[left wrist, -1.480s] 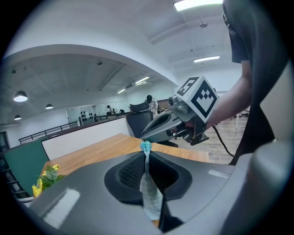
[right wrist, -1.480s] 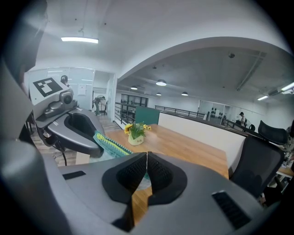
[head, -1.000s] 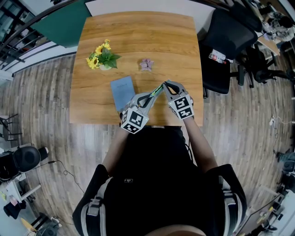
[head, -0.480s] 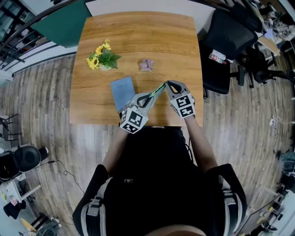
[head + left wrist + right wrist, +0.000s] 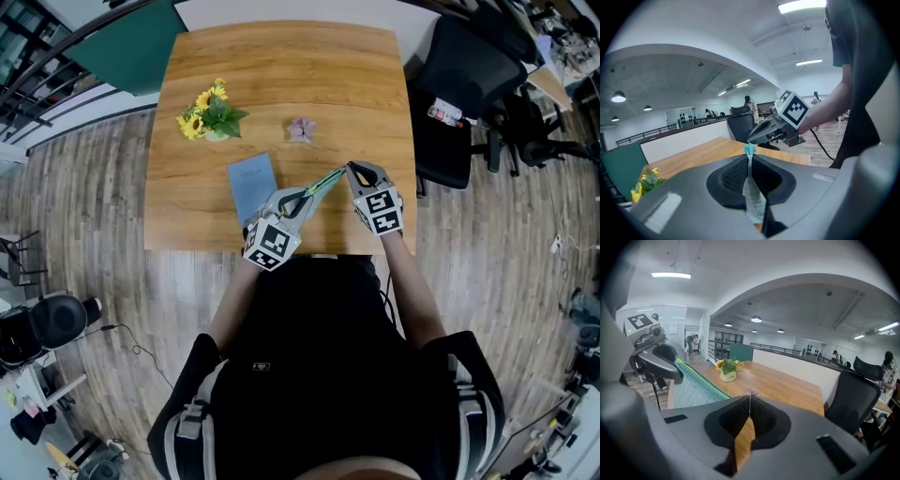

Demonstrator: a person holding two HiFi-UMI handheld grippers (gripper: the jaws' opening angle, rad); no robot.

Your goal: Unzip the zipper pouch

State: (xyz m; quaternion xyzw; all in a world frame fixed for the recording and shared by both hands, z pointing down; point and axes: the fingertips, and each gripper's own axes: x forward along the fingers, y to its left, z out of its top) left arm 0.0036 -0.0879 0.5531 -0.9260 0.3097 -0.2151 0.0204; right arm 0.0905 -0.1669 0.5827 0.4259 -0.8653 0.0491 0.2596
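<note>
The zipper pouch (image 5: 324,181) is a thin teal strip stretched in the air between both grippers, over the table's front right part. My left gripper (image 5: 305,194) is shut on its near end; in the left gripper view the pale fabric (image 5: 752,192) is pinched between the jaws. My right gripper (image 5: 351,167) is shut at the pouch's far end, where the zipper pull is; the pull itself is hidden by the pads. In the right gripper view the pouch (image 5: 696,378) runs from the left gripper (image 5: 656,359) to my shut jaws, its green and yellow zipper edge on top.
The wooden table (image 5: 281,75) carries a small pot of sunflowers (image 5: 211,114), a pink paper flower (image 5: 301,129) and a blue notebook (image 5: 250,185) just left of the grippers. A black office chair (image 5: 459,84) stands off the table's right side.
My right gripper has shifted a little to the right and away, and the strip of pouch between the grippers looks longer. The left gripper has stayed put.
</note>
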